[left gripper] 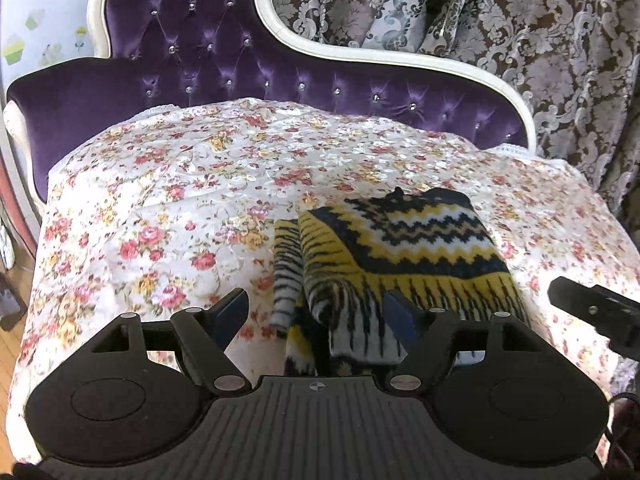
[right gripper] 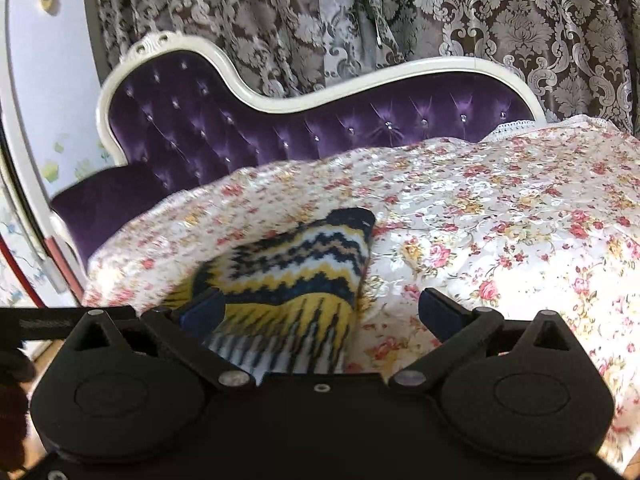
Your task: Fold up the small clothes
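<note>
Garment (left gripper: 400, 240): soft knit or fleece cloth, matt, fuzzy nap, yellow, navy and white zigzag. Cover (left gripper: 180, 208) it lay on: floral cloth, satin-like sheen, embossed texture, lace-like trim at the far edge. Sofa back (left gripper: 192, 56): purple velvet, tufted, glossy highlights, small crystal-like studs; frame (left gripper: 280, 28) smooth glossy cream, probably painted wood. Curtain (left gripper: 540, 40): damask cloth, matt brown ground with shinier pale pattern. Left gripper (left gripper: 316, 312) and right gripper (right gripper: 320, 312): matt black plastic, ribbed base on the left one, bright metal pivot pins, blue pads. Floor strip (left gripper: 12, 344) at the cover's left edge: wood.
</note>
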`<state>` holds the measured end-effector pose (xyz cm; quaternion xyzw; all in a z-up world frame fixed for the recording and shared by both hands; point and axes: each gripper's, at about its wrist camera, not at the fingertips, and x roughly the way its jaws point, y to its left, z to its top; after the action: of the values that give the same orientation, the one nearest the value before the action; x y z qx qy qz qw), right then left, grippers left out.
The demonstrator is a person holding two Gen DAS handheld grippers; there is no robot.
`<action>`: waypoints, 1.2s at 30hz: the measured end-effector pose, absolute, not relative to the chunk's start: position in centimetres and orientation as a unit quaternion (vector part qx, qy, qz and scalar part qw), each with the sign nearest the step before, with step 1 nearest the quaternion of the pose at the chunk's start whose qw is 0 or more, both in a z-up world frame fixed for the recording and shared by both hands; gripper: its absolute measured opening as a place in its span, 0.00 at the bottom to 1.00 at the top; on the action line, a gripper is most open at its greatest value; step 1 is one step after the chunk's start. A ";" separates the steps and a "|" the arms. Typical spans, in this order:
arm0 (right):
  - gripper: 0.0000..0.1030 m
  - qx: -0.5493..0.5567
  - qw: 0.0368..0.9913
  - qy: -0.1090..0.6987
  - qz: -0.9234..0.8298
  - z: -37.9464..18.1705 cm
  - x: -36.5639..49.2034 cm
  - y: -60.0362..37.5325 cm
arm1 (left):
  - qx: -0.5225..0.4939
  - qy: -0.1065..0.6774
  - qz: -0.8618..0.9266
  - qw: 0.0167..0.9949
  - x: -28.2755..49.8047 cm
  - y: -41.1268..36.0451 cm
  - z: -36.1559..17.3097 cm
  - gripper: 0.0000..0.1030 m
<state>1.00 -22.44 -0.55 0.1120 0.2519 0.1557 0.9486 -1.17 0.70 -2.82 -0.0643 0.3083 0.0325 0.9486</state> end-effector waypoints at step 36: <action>1.00 0.062 0.956 0.263 0.118 -0.1 -6.6 -21.5 | 0.013 0.327 0.053 0.943 -7.4 -3.2 -3.9 0.71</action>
<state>-6.55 -21.49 -0.14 0.0618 0.2631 0.1183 0.9555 -7.38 -3.24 -3.91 0.0129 0.3275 0.0534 0.9433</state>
